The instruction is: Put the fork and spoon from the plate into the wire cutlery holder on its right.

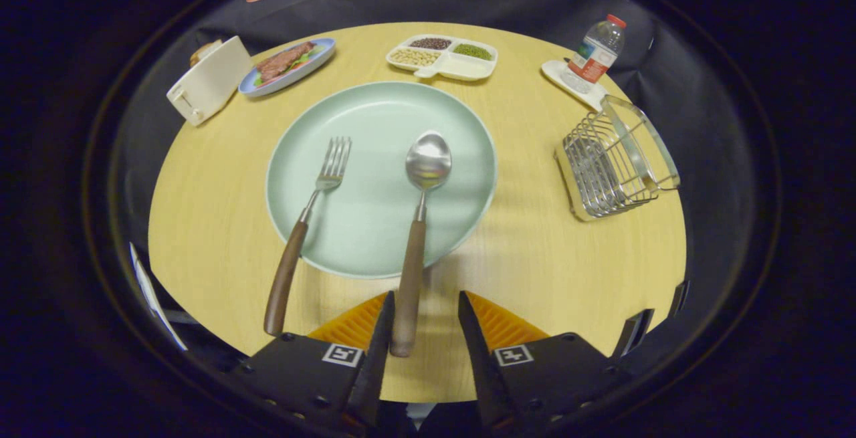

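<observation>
A pale green plate (374, 224) lies in the middle of the round wooden table (555, 264). On it rest a fork (304, 214) and a spoon (418, 224), both with steel heads and brown wooden handles that stick out over the plate's near rim. My gripper (422, 307) is open. The end of the spoon's handle lies between its fingers, close to the left fingertip (386, 311), and I cannot tell if it touches. The fork's handle is off to the left of the fingers. The wire cutlery holder (612, 160) stands to the right of the plate.
Beyond the plate sit a white divided tray of beans (443, 57), a blue plate of food (287, 65) and a white toaster (208, 80). A water bottle (595, 53) stands on a white coaster behind the holder. The table's edge curves near the fingers.
</observation>
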Action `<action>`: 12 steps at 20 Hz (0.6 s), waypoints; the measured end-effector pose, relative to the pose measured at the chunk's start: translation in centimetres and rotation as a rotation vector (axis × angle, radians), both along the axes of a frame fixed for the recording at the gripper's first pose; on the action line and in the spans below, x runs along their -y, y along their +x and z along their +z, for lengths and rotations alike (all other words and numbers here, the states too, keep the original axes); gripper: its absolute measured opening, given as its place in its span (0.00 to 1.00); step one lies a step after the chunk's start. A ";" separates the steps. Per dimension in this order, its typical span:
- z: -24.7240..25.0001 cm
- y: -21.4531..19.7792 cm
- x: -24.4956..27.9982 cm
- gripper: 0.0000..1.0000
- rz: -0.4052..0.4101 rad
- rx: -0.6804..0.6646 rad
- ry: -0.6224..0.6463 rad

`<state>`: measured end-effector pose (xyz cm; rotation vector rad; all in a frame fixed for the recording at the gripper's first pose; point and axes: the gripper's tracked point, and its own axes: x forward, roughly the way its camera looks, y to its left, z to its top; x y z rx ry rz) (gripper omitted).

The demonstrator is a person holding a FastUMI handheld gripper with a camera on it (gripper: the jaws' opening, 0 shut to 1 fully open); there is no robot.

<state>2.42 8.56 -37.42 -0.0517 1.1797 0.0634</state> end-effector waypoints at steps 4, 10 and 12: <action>0.1 0.8 0.5 0.33 0.021 0.014 -0.058; 2.1 1.0 -0.4 0.09 0.073 0.092 -0.011; 2.8 0.5 -0.3 0.01 0.065 0.106 0.019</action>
